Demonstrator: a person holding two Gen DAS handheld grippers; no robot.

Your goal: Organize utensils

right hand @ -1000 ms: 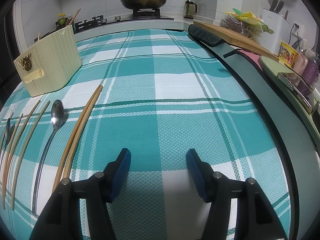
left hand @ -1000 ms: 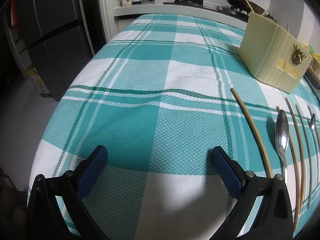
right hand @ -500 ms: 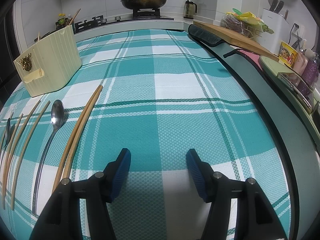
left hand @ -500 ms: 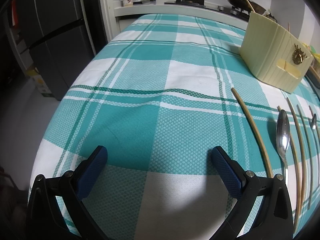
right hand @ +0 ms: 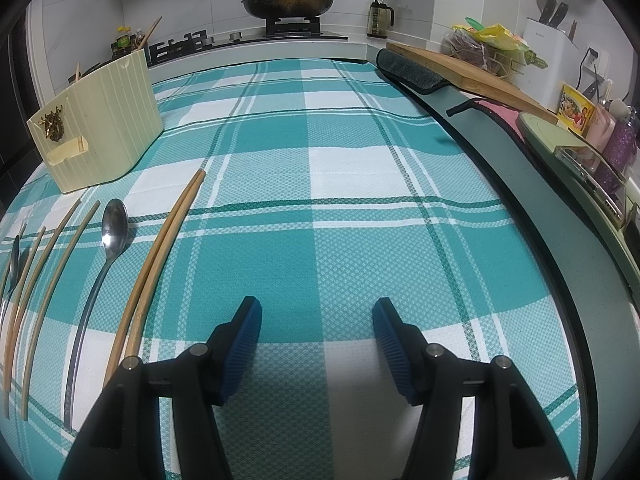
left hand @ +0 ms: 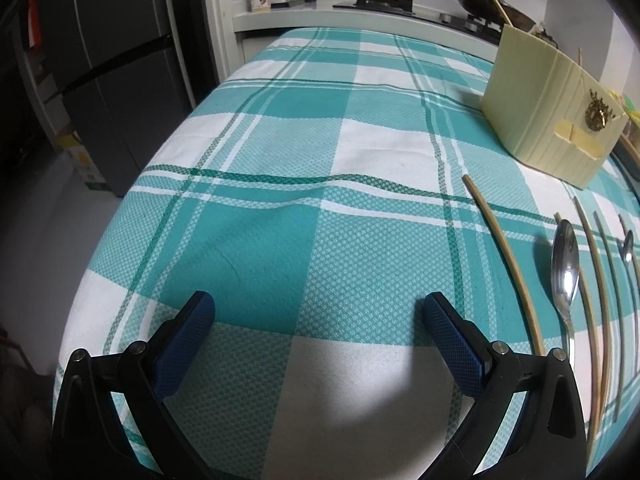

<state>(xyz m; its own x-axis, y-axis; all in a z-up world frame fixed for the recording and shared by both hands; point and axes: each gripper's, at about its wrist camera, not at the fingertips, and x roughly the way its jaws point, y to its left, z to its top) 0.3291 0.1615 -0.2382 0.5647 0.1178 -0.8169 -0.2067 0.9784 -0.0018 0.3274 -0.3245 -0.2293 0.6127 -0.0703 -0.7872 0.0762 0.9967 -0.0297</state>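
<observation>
Nothing has moved since the earlier frames, honestly: both grippers sit over the same patches of cloth and every utensil lies where it did.

Left gripper (left hand: 318, 314) has its jaws spread wide with nothing between them, just bare cloth under the ribbed blue pads (left hand: 184, 344). Right gripper (right hand: 317, 318) is also open and empty, jaws a bit narrower, black arms with the same blue textured pads.

Tablecloth (right hand: 340, 168) is a woven teal-and-white plaid with a small bumpy waffle texture and thin dark green stripes; it has a shallow wrinkle in the left wrist view.

Utensils are laid out in a row on the cloth between the 2 grippers. Closest to the right gripper is a pair of long tan chopsticks (right hand: 160, 264), touching side by side, slim and round. Next is a shiny metal spoon (right hand: 114, 226), oval bowl pointing away, long thin handle. Beyond it are more thin bamboo-coloured chopsticks (right hand: 52, 264), slightly apart, then a smaller metal spoon (right hand: 15, 254) at the frame edge.

Utensil holder (right hand: 108, 120) is a cream ribbed plastic box, standing just past the row, with a small gold ornament on its end wall. A few sticks poke up above its rim; I can't make out the rest of the contents.

Back on the stove there's a dark lidded pan (right hand: 289, 2).
</observation>
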